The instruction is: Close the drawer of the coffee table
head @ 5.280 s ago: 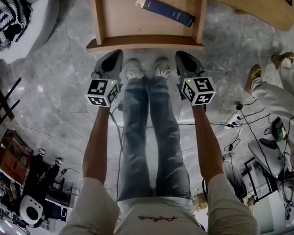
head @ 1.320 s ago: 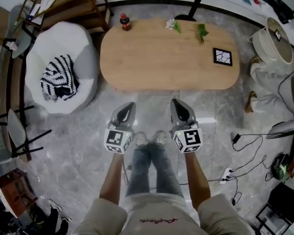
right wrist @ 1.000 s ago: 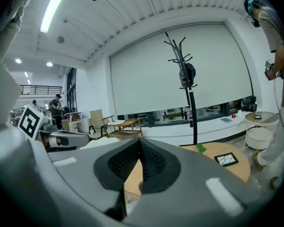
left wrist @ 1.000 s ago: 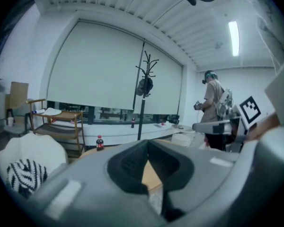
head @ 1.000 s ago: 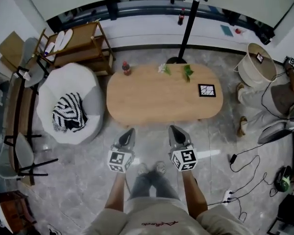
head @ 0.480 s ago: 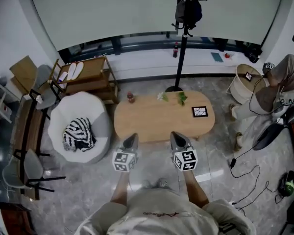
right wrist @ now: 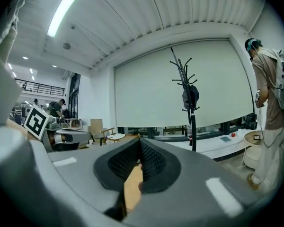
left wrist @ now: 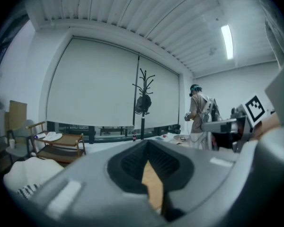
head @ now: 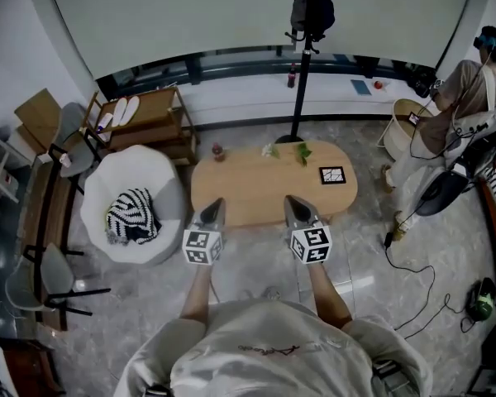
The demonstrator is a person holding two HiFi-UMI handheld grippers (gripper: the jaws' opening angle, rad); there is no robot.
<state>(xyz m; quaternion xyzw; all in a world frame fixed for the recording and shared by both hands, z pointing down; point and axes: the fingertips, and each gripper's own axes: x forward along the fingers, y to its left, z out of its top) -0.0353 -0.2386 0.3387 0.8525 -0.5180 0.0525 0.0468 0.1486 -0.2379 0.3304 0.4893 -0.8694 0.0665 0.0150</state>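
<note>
Backed away since 5.3 s ago: left gripper [head: 215,203] and right gripper [head: 288,200], both pinched empty, face the coffee table [head: 264,182] ahead; its unseen drawer may sit ajar if underpushed.

The light is cool, even indoor light, and fairly bright. A ceiling tube lamp [left wrist: 226,41] glows white in the left gripper view, and a second ceiling lamp [right wrist: 61,11] flares in the right gripper view. In the head view the floor [head: 355,281] carries a pale sheen, perhaps a lamp's reflection, and shadows are soft. Both gripper views bend strongly and darken to black corners. The jaws nearest the lens are blurred.
</note>
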